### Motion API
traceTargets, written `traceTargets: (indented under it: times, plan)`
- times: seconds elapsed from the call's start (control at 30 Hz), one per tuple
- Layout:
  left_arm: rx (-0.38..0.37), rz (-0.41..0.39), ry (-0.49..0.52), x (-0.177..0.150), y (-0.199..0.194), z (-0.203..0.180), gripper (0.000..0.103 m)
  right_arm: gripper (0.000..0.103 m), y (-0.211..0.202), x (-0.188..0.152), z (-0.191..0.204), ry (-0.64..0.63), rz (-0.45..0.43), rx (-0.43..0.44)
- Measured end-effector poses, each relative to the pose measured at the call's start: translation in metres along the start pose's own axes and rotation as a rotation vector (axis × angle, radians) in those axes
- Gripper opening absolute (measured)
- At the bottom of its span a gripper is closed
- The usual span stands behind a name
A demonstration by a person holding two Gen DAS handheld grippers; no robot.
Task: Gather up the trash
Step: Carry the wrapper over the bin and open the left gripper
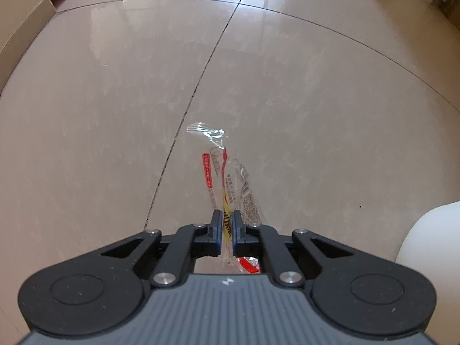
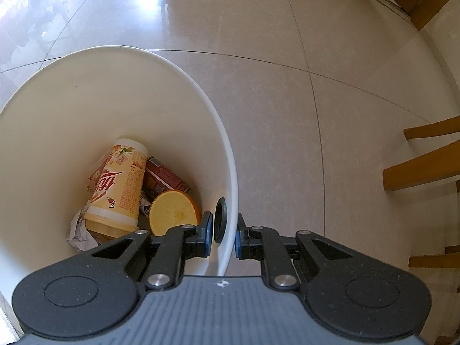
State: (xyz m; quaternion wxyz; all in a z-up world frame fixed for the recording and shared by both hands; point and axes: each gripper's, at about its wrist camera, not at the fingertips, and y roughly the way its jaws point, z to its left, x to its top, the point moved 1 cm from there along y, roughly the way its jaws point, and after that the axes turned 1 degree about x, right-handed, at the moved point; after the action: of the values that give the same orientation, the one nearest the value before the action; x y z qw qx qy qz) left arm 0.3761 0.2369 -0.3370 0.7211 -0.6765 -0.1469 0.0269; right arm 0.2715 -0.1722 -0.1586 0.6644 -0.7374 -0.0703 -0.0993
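Between my left gripper's (image 1: 227,227) closed pads hung the clear wrapper (image 1: 227,172), pinched thinly above the floor; slick film could slip free. My right gripper (image 2: 224,235) clamped the bin (image 2: 184,66) wall; tipping was possible.

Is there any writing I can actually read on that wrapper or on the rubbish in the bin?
Clear plastic wrapper: red strip, black print and a barcode, all too small to read.
Cream cup in the white bin: large red Chinese characters, partly hidden; the small print is blurred.
Dark red can: white print, unreadable.
No word reads clearly anywhere.
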Motion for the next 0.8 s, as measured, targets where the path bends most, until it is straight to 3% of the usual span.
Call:
traceTargets:
  times: [0.13,0.37,0.57,0.8]
  plan:
    - [-0.02,-0.006,0.0,0.0,0.001,0.002,0.004,0.017,0.0,0.0,0.001,-0.001,0.0,-0.001]
    - [-0.052,-0.017,0.07,-0.001,-0.036,-0.009,0.004,0.017,0.0,0.001,-0.001,0.004,0.001,0.006]
    - [-0.104,-0.041,0.182,-0.003,-0.09,-0.028,0.004,0.017,-0.001,0.001,-0.003,0.011,0.002,0.016]
    - [-0.194,-0.074,0.363,-0.009,-0.179,-0.067,0.004,0.017,-0.001,0.0,-0.003,0.006,-0.002,0.018]
